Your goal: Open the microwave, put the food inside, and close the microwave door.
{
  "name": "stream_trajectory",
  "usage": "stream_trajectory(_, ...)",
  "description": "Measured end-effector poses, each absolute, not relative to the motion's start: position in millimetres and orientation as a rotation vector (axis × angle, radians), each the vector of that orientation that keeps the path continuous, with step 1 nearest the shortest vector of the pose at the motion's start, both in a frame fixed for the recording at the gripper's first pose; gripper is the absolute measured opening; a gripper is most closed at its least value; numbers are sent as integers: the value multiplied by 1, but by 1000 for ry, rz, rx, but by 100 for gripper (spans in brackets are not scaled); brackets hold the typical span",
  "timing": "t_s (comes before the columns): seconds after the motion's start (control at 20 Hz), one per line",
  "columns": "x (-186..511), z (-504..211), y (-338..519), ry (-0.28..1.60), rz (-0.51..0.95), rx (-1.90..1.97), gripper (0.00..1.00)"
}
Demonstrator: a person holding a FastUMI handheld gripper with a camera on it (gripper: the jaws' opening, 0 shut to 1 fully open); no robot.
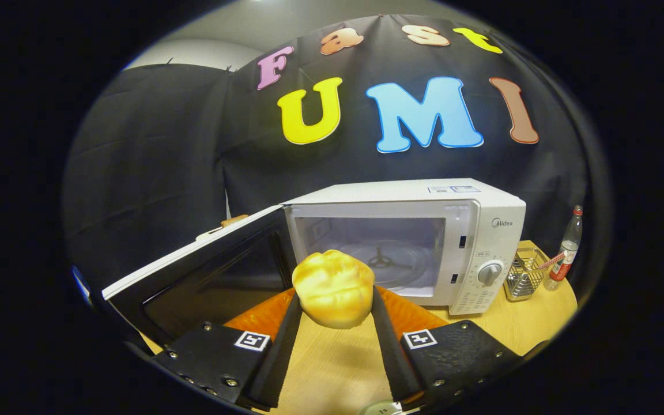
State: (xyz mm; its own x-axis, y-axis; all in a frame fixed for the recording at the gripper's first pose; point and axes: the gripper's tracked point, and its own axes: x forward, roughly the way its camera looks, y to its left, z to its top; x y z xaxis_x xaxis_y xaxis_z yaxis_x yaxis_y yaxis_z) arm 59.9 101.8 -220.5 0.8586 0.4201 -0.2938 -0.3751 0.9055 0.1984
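The hand-held gripper [335, 302] was clamped on a yellow bun [334, 288], one finger pressing on its left side and the other on its right, so that the bun sat between the fingertips, lifted clear of the bench [332, 369]. A soft shadow lay on the wooden bench top beneath it.

Just beyond the bun stood the white microwave [424, 230], resting on the far part of the bench. Its door [205, 271] was swung wide open to the left, the dark inner face of the door turned toward the gripper and reaching out to the near left. The cavity was open to view, with the glass turntable [387, 262] lying flat on its floor. The bun hung in front of the lower left part of the opening, still outside the cavity. An orange mat [410, 314] lay on the bench between the fingers and the microwave, partly hidden by the bun.

The control panel with a round dial [489, 272] was on the right side of the microwave front. Just to the right of the microwave stood a wire basket [525, 275], and beside that, further right, a clear bottle [565, 253] with a red label, upright near the bench edge.
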Motion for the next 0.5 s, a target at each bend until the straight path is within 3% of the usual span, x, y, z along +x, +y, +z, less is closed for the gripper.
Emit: stream_trajectory(0.5,156,-280,134,404,301,441,70)
